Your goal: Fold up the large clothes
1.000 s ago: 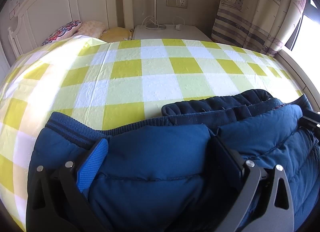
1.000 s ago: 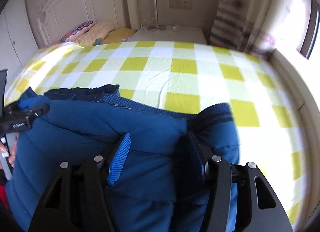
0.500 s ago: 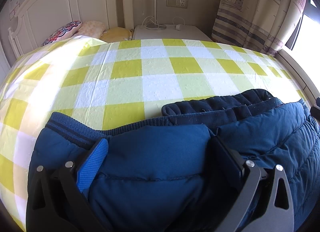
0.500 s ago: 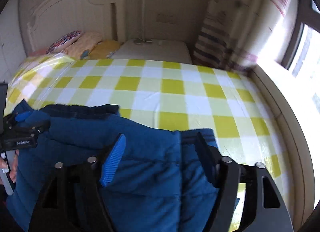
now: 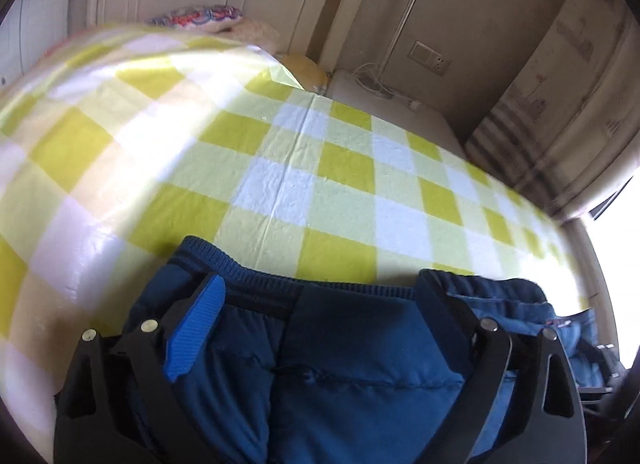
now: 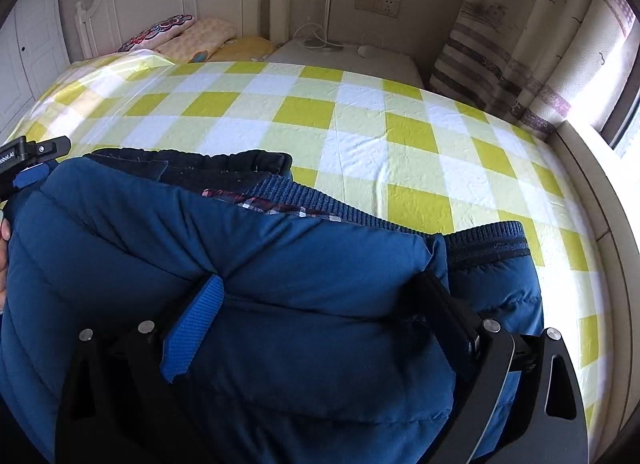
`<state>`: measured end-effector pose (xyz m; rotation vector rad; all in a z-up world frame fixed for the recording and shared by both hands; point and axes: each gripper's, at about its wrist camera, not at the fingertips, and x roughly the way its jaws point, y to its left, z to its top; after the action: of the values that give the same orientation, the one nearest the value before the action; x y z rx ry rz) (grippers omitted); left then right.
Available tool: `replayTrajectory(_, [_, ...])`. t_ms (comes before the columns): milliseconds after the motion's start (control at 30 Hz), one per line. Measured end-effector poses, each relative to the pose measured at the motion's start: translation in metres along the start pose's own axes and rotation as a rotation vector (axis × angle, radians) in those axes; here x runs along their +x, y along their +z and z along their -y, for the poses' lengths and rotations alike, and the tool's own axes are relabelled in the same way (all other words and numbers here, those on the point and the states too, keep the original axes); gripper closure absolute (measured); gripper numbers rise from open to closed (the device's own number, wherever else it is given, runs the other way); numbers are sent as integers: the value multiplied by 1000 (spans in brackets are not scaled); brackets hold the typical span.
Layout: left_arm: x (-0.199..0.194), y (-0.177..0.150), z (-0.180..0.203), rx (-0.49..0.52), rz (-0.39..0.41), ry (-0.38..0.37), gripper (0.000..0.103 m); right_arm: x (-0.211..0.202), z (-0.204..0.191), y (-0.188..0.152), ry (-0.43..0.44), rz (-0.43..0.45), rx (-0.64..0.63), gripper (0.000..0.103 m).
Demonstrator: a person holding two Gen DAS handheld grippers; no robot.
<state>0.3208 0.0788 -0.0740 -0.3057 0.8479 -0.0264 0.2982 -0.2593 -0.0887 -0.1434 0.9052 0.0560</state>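
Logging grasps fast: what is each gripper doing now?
Left gripper: shut on the jacket.
Right gripper: shut on the jacket.

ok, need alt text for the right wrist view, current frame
The right gripper is clamped on a bunched fold of a padded blue quilted jacket with ribbed knit hem, over a bed with a yellow, white and pale green checked sheet. The left gripper shows at the left edge, and pillows lie by the white headboard.
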Motion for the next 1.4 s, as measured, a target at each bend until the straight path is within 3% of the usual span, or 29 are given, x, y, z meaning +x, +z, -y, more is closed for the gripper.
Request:
replayTrajectory(167, [-6,-1,0,-9,12,-15,9,2,4,2,34,-15,24,9])
replayTrajectory(267, [-37,-3,13,45,92,29,5,-10,5,9,7,-11,58,10])
replayTrajectory(367, [-60,-13,53,246,161,80,3,-34,-15,18,78,84,33,14])
replayTrajectory(400, [-60,-19,71,342,171,141,2,-38,-25,23,80,100,13,18])
replayTrajectory(467, [-49,-27,87,445,163,213,2,-33,-46,32,77,100,-41,31])
replayTrajectory(500, [-36,-30,87,451,115,214,2,-25,-53,35,68,81,-56,33])
replayTrajectory(567, [-7,-31,72,396,-22,158,2,4,-64,35,36,11,-87,32])
replayTrajectory(600, [-1,-26,57,327,-54,91,2,10,-62,34,42,9,-77,32])
replayTrajectory(667, [-4,-21,42,250,-58,40,2,10,-55,36,60,8,-48,33])
replayTrajectory(733, [-15,-20,36,237,-39,46,2,5,-45,34,87,8,-12,35])
replayTrajectory(800, [-36,-20,31,259,36,119,2,-19,-27,27,77,52,45,35])
replayTrajectory(867, [-47,-20,18,255,61,150,2,-38,-11,18,14,94,41,24])
replayTrajectory(933, [-42,-17,-4,208,-2,155,2,-37,13,5,-92,76,42,20])
replayTrajectory(1000, [-24,-16,-28,114,-91,113,3,-18,37,-9,-125,10,82,17])
replayTrajectory(1067, [-17,-17,-38,56,-118,71,2,-8,62,-20,7,4,193,17])
replayTrajectory(1100, [-17,-17,-38,51,-111,70,2,-8,66,-20,22,5,209,17])
replayTrajectory(1200, [-26,-19,-33,77,-55,127,3,-11,55,-18,-37,8,163,17])
replayTrajectory(1300, [-67,-25,-14,137,101,226,3,-38,39,-20,-78,57,124,17])
replayTrajectory(1400, [-101,-37,19,227,148,90,3,-83,-1,-24,23,168,35,14])
